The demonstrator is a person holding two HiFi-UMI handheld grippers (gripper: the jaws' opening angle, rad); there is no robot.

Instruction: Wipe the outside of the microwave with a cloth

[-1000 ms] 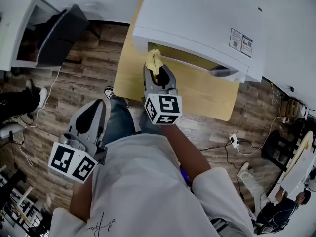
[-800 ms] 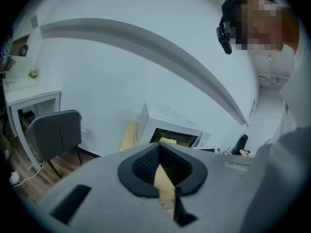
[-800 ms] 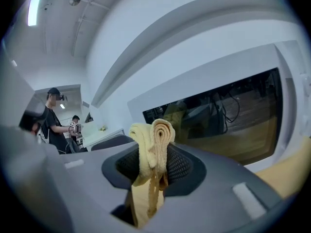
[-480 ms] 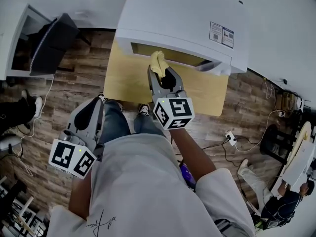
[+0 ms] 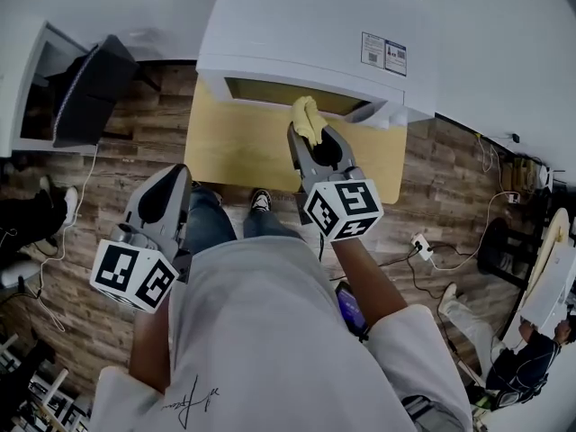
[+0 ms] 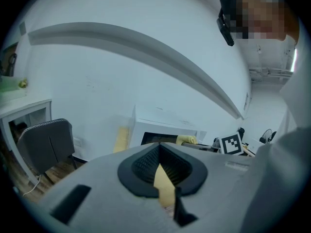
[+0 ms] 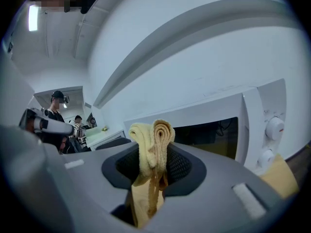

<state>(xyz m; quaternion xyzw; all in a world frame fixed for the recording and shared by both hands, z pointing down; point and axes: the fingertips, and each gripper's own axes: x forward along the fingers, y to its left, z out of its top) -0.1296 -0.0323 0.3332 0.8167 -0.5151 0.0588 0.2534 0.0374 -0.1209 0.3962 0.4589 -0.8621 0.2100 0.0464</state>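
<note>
Steadily Across the Door Front

Squeeze firmly with the right gripper (image 5: 312, 140), already clamped on the yellow cloth (image 5: 308, 115): pinched between the jaws, a rolled wad standing proud of the tips, a loose tail trailing back below. Press that wad flat against the front of the white microwave (image 5: 306, 34) and draw it sideways in level, overlapping strokes. Lead with the cloth only, never the hard jaw tips. Cannot tell from either angle whether cloth and door are in contact or just apart, so close any gap before sweeping. Ease off near the two knobs (image 7: 274, 127) at the right of the front, probably quick to turn if dragged across. Carry on afterwards to the top and sides, judged not yet done.

Look for the cloth directly ahead of the right gripper's tips, up at the lower front edge of the microwave in the head view, above the wooden table (image 5: 243, 142). Look for the microwave itself ahead of both grippers, seated on that table against the wall. Leave the left gripper (image 5: 171, 180) idle: low at the person's left side, well apart from cloth and microwave, jaws drawn together on nothing.
</note>
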